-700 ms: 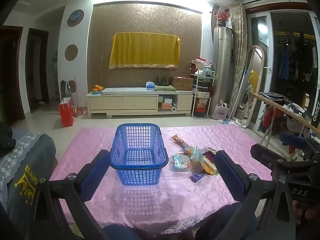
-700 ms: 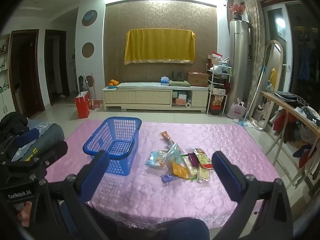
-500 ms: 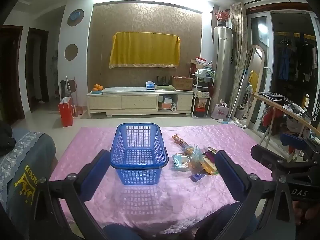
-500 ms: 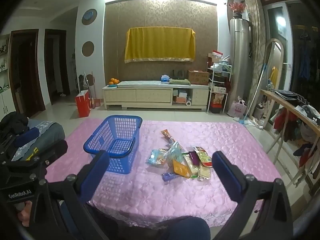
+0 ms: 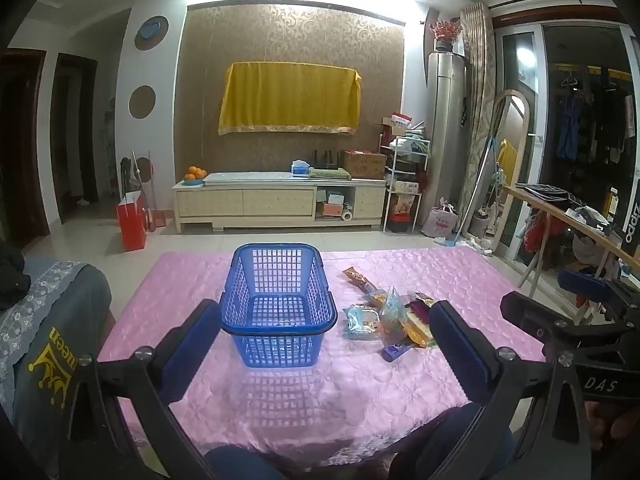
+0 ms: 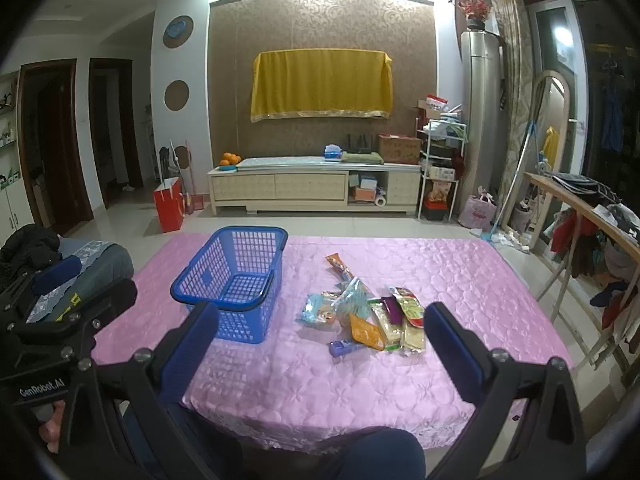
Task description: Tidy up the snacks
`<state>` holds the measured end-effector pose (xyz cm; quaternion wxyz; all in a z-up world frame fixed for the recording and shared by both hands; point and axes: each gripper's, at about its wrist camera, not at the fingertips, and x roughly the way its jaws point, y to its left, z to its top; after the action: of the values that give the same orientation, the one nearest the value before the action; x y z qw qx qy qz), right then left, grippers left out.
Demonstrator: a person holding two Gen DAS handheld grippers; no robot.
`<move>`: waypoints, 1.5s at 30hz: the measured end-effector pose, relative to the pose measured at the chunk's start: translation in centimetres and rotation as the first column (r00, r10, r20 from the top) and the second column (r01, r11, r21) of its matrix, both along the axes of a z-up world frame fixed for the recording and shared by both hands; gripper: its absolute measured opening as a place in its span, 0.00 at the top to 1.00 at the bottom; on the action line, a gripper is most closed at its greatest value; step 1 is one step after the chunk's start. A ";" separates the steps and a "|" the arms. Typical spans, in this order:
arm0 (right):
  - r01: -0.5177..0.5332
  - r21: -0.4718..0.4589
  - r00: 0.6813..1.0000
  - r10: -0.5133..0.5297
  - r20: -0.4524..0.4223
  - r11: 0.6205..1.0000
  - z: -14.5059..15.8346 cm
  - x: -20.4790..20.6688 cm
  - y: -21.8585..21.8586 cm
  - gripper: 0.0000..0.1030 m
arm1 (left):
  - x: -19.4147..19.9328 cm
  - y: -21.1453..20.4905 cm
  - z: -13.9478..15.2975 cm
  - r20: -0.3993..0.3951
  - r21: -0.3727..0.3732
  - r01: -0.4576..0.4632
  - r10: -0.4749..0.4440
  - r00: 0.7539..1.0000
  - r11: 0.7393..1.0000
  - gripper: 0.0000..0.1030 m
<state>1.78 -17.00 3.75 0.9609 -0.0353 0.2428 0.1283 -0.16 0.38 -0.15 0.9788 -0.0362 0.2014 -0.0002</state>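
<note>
Both claws — left claw and right claw — hung spread and empty above the bench's near edge. Blue basket stood mid-bench; snack packets lay piled just beside it.

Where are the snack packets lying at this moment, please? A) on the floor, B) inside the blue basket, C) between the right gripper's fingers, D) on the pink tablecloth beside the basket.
D: the snack packets lie in a loose pile on the pink tablecloth, apart from the empty blue basket; both grippers are open and hold nothing.
</note>
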 end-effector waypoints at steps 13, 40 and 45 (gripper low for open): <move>-0.008 0.001 1.000 0.008 -0.006 1.000 -0.3 0.0 -0.1 0.00 | 0.2 -0.3 0.0 -0.002 0.006 -0.004 0.004 1.000 1.000 0.00; -0.007 0.009 1.000 0.008 -0.014 1.000 -0.4 -0.4 -0.3 0.00 | -0.1 -0.3 0.0 0.000 0.005 -0.002 0.002 1.000 1.000 0.00; -0.007 0.008 1.000 0.007 -0.015 1.000 -0.4 -0.5 -0.3 0.00 | -0.1 -0.3 0.0 0.000 0.005 -0.001 0.001 1.000 1.000 0.00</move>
<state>1.33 -17.29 3.34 0.9587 -0.0312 0.2494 0.1331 -0.25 0.09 -0.17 0.9789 -0.0338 0.2016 0.0008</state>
